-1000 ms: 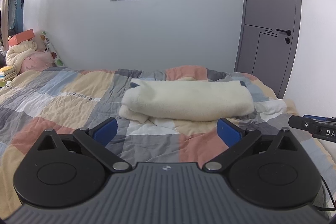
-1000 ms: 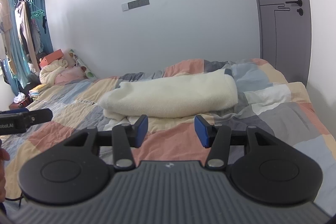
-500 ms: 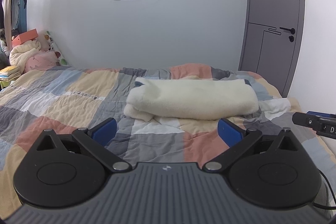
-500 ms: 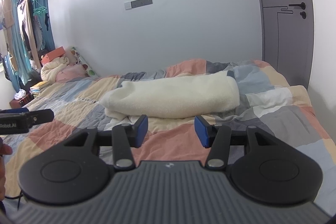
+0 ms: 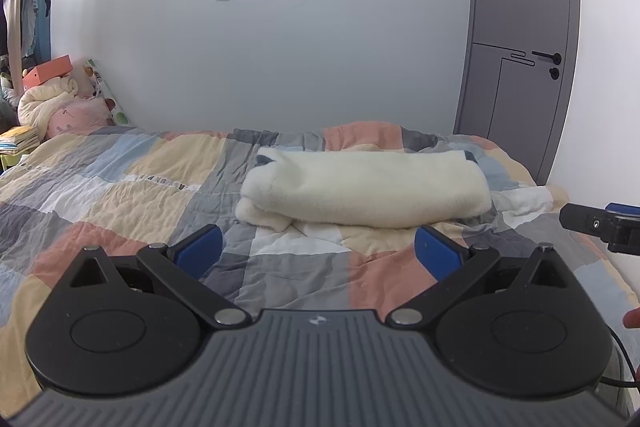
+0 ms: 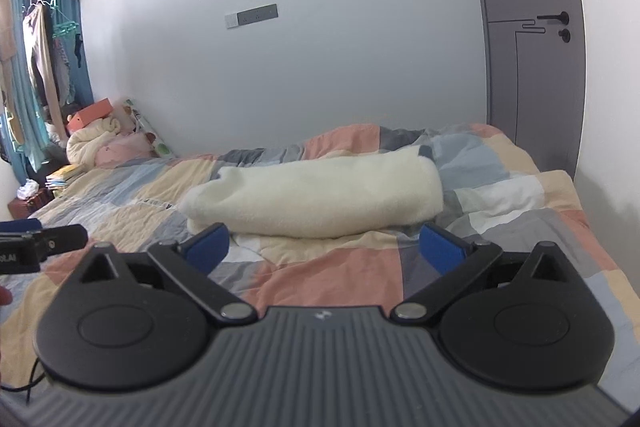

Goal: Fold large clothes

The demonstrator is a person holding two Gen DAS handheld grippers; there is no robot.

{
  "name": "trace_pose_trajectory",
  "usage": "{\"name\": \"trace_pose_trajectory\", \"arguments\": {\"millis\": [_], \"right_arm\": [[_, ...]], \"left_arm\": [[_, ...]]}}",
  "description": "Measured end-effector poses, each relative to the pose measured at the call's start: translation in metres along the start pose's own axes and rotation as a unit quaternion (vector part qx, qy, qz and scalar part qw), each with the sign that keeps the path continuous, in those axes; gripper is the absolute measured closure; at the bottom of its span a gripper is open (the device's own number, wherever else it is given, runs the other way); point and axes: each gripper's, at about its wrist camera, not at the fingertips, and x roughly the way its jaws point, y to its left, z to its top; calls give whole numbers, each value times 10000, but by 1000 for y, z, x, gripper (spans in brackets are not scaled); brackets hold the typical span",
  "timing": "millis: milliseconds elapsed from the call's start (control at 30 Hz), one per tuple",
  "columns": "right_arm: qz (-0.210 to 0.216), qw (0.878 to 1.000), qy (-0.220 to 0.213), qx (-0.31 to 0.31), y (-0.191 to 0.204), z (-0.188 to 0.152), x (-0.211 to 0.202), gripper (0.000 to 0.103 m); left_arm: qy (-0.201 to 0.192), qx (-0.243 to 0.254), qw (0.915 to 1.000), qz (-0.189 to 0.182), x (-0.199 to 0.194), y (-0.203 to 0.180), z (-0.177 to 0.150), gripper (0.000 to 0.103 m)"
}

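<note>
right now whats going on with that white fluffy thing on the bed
A person holds a two-finger gripper in each hand, both aimed at a cream fleece garment that lies folded into a thick bundle on the patchwork quilt. Neither gripper touches it. The left gripper is open and empty. The right gripper has just been opening its jaws and now stands wide, with nothing between them. The fold looks finished, or close to it.
</note>
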Motion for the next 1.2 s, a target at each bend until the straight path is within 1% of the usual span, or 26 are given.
{"name": "trace_pose_trajectory", "arguments": {"millis": [567, 967, 1200], "right_arm": [[33, 9999, 85, -49, 3, -2, 1, 0], [98, 9998, 145, -27, 5, -1, 1, 0], [115, 9998, 164, -41, 5, -1, -1, 0]], "left_arm": [[33, -4, 10000, 61, 0, 2, 1, 0], [-33, 56, 9999, -83, -4, 0, -1, 0], [-30, 47, 9999, -93, -6, 2, -1, 0]]}}
